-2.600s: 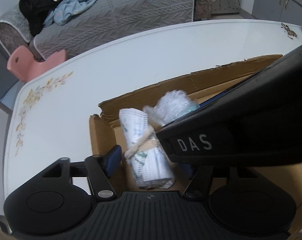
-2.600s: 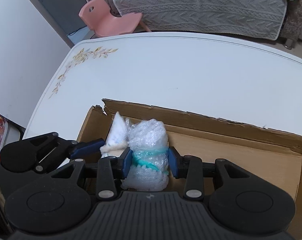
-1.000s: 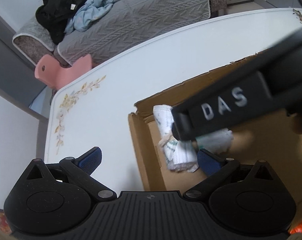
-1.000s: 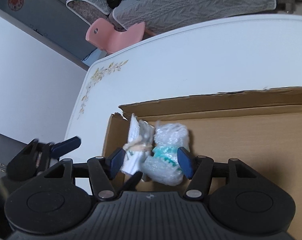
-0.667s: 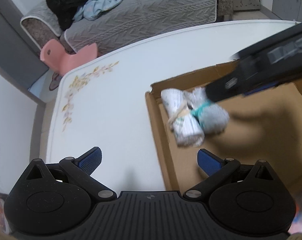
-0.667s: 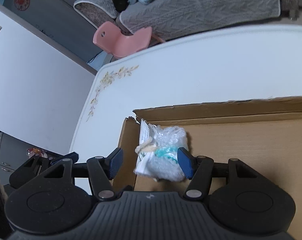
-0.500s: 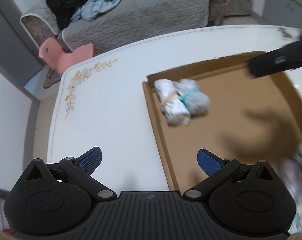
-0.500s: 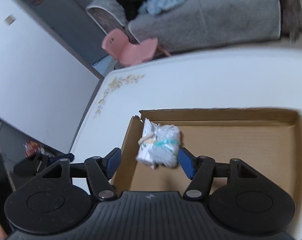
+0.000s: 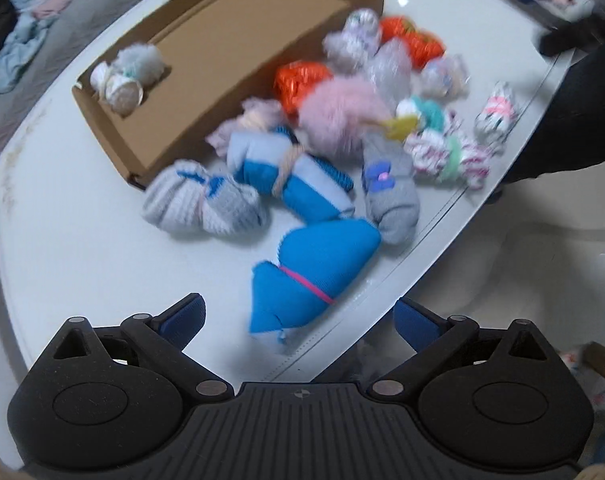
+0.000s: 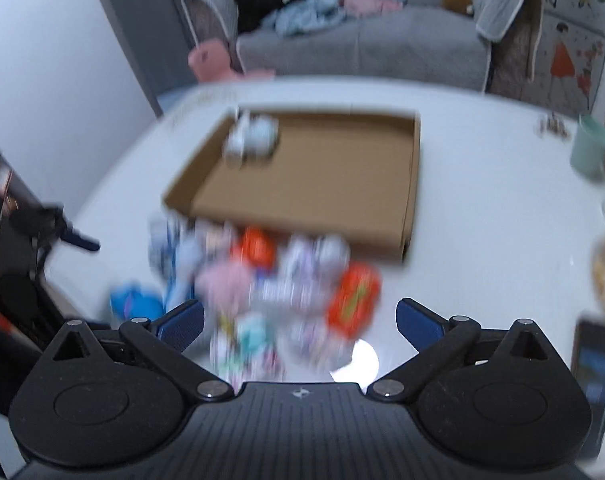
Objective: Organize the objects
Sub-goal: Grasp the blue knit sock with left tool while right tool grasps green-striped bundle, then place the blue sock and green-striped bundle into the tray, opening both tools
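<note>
Sock bundles [image 9: 314,160] crowd the white tabletop [image 9: 82,248] at the cardboard box's [image 10: 314,184] 6 o'clock, blurred; grey sofa [image 10: 362,48] behind; both the left gripper [image 9: 300,316] and right gripper [image 10: 300,320] gape wide, empty.

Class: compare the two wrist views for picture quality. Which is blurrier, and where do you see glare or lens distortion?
Right wrist view: heavy motion blur smears the sock pile and cardboard box; a glare spot lies on the table. Left wrist view: sharper, milder blur on the socks; fisheye bends the table edge.
</note>
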{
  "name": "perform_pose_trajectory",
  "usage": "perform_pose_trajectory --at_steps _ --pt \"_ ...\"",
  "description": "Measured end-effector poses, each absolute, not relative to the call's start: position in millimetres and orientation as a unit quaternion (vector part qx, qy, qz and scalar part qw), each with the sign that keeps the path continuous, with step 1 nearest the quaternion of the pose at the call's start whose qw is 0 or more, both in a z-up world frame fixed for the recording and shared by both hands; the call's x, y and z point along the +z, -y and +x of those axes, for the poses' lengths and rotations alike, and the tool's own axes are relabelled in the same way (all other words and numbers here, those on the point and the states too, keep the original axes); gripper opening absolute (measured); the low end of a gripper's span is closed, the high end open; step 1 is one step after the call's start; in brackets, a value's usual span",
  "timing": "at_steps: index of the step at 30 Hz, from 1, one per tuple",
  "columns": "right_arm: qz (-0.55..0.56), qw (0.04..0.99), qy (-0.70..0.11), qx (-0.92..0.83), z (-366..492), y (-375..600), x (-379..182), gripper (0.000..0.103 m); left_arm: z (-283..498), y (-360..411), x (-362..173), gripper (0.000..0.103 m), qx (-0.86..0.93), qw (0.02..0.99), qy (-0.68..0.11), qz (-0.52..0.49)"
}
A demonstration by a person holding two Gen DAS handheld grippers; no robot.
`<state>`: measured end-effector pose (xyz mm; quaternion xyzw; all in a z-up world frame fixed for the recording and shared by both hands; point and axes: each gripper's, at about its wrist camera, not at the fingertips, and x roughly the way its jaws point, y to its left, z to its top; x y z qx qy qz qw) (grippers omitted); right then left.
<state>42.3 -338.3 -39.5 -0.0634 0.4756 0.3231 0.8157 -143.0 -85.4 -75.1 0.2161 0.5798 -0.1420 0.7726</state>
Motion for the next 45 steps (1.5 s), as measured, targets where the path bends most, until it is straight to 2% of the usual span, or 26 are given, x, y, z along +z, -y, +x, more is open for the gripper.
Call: perform_pose_trajectory --at_steps 5,8,12,20,25,28,30,32,45 --pt "-0.062 0.810 -0.504 0.292 22 335 -75 0.102 -145 85 -92 0.100 -0.094 0.786 -0.578 0.199" --pt "-0.097 0.810 -0.505 0.283 14 338 -84 0.102 -144 80 -95 0.101 -0.082 0.793 -0.568 0.202" --pt "-0.087 0.807 -0.513 0.280 14 342 -93 0.101 -135 70 -104 0.099 -0.069 0.794 -0.577 0.178" --pt "-0.106 0.802 -0.520 0.274 13 340 -110 0.088 -129 70 -109 0.094 -0.087 0.804 -0.567 0.157" --pt "-0.109 0.804 -0.518 0.270 14 339 -111 0.079 -125 69 -111 0.088 -0.099 0.810 -0.563 0.133" --pt "-0.118 0.799 -0.524 0.270 14 337 -115 0.068 -125 65 -111 0.082 -0.106 0.811 -0.565 0.110" --pt "-0.128 0.796 -0.526 0.270 12 336 -117 0.066 -124 62 -111 0.075 -0.115 0.810 -0.569 0.084" --pt "-0.134 0.795 -0.527 0.269 12 335 -118 0.063 -124 61 -110 0.073 -0.116 0.810 -0.569 0.080" --pt "-0.102 0.801 -0.527 0.265 14 351 -108 0.060 -128 63 -102 0.062 -0.107 0.801 -0.581 0.095"
